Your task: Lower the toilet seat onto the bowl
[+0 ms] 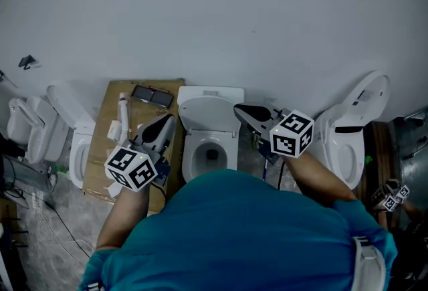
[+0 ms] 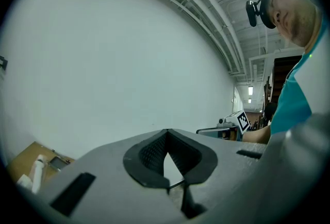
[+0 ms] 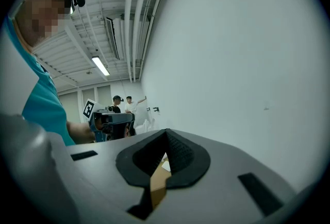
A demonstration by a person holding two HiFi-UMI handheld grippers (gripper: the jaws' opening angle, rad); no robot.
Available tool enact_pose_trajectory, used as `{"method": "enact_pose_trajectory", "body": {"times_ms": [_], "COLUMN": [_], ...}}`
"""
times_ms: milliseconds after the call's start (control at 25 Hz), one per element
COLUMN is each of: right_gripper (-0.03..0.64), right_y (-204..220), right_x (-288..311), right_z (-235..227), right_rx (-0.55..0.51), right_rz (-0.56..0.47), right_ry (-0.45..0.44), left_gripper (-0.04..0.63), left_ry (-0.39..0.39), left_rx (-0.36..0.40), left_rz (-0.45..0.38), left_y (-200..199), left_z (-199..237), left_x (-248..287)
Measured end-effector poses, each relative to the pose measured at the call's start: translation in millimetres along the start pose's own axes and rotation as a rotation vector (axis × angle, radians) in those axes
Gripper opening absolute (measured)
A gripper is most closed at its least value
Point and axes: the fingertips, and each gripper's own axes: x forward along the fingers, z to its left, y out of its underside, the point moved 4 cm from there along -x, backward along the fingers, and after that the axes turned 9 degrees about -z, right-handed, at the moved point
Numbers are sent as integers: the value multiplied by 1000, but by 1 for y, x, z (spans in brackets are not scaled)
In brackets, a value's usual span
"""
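Observation:
The middle white toilet stands against the wall with its seat and lid raised against the tank, and the bowl lies open below. My left gripper hovers just left of the bowl rim, shut and holding nothing. To the right of the raised seat hangs my right gripper, shut and empty too. In the left gripper view the jaws meet in front of the bare wall. The right gripper view shows its jaws closed, with the left gripper beyond them.
A cardboard sheet left of the toilet carries a white bottle and a dark flat device. More toilets stand at the left and right. Cables run over the tiled floor. Two people stand far off in the right gripper view.

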Motion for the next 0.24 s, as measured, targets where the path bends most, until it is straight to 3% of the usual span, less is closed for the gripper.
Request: {"method": "enact_pose_trajectory", "body": {"times_ms": [240], "right_gripper": [-2], "right_y": [1], "right_x": [-2], "right_z": [7], "right_rx": [-20], "right_rz": [5], "right_ry": [-1], "left_gripper": [3], "left_ry": [2], "left_rx": [6], "left_rz": [0], "left_y": [1], "left_z": [-2], "left_x": [-8]}}
